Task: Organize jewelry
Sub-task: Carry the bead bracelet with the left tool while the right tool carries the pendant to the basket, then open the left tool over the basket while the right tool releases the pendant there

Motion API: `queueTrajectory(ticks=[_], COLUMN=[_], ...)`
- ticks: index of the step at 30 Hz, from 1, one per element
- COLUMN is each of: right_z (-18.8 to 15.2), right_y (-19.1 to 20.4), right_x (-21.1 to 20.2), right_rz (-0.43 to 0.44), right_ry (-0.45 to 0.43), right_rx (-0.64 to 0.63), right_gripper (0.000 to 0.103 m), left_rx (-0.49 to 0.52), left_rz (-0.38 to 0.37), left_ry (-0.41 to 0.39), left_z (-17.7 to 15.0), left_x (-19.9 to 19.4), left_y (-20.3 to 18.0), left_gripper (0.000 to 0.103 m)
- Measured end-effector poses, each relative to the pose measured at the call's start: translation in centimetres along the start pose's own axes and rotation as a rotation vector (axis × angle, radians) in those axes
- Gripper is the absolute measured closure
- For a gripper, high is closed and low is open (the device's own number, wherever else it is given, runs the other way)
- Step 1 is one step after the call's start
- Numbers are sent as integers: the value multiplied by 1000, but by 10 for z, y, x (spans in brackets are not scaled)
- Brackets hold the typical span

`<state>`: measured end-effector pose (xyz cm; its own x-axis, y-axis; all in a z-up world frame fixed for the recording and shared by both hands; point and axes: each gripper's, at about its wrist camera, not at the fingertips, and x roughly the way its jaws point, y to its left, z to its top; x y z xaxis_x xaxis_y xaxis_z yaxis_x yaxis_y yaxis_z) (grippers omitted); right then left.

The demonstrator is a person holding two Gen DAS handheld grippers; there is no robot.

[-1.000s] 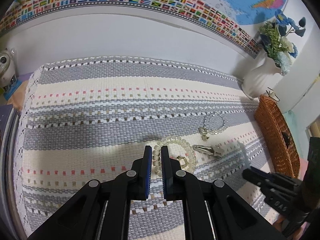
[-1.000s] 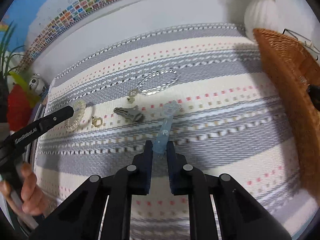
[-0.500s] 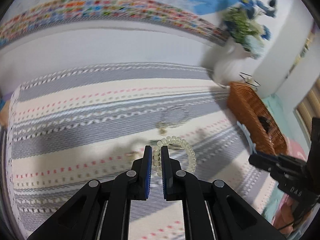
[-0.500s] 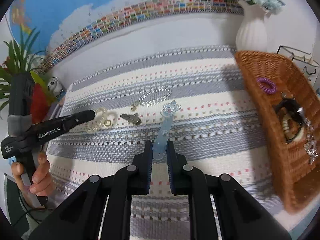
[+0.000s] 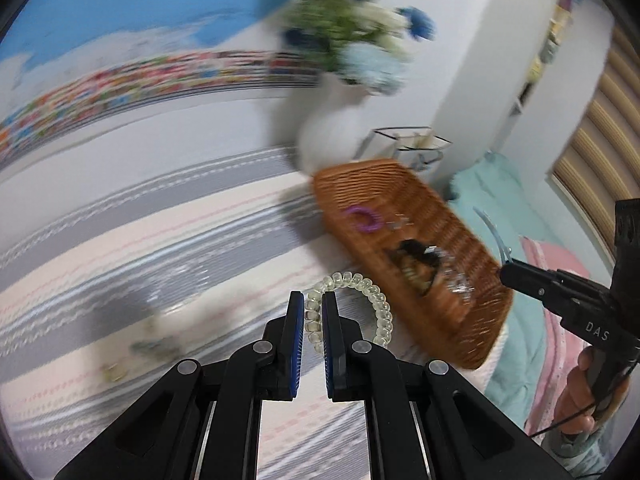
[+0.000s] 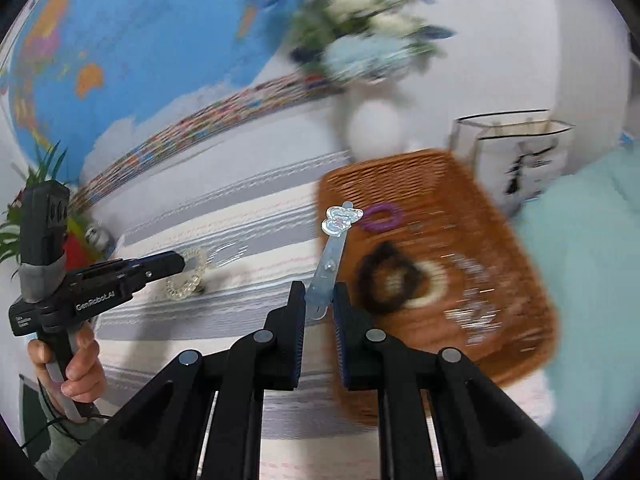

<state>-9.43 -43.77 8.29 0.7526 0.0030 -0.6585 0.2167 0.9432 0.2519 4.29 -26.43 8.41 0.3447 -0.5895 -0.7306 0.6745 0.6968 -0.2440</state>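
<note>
Our left gripper point(image 5: 311, 312) pinches a coiled, clear-bead bracelet point(image 5: 360, 300) above the striped woven cloth point(image 5: 140, 248). Our right gripper point(image 6: 319, 300) clamps a flat translucent blue hair clip point(image 6: 332, 256), its glossy bow tip over the wicker basket point(image 6: 500, 248).

The black plastic left gripper point(image 6: 176, 267) is showing "GenRobot.AI" on its side; the black right gripper point(image 5: 505, 270) is showing "DAS".

Both wrist cameras looking forward along own fingers, angling down toward wicker basket point(image 5: 416, 216) point(image 6: 440, 208); right view sitting nearer, left viewing from basket's left; both sharing basket, vase behind point(image 5: 324, 136) point(image 6: 376, 128).
</note>
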Motion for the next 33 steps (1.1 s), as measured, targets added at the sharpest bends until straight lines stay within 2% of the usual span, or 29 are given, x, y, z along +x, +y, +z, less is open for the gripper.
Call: queueTrajectory(ticks=[4,9,15,19,20,22,23,24,26,33], right_z=[2,-5,-16,-18,-18,-17,-16,-16,-14,-10], right_y=[-34,-66,-92,-101,-102,-103,-102,-101,-96,-60], right_x=[-12,-8,2,4,4,1,-2,-4,-10,-19], right_rz=[-26,-38,-22,27,24,30,40,48,74,105], right_ry=[3,59,106,120,117,103,88,78,49,5], right_rx=[28,50,105,139,138,142,145,146,143,65], right_gripper=[87,87,87,85,82,71,61,52,48,48], left_rx=[53,113,148,175,184,176,171,165,154,99], left_rz=[-37,-84,-105,-126,-144,-161,-165,-176,-156,-64], left_ry=[27,71,109,80,69,71,69,52,25,-51], left_z=[11,11,8,7,7,7,7,6,6,-6], left_x=[23,47,67,66,64,59,55,50,40,-11], left_y=[-43,-84,-106,-113,-115,-113,-111,-107,-100,-52], left_gripper=[95,95,95,94,92,74,57,52,52,52])
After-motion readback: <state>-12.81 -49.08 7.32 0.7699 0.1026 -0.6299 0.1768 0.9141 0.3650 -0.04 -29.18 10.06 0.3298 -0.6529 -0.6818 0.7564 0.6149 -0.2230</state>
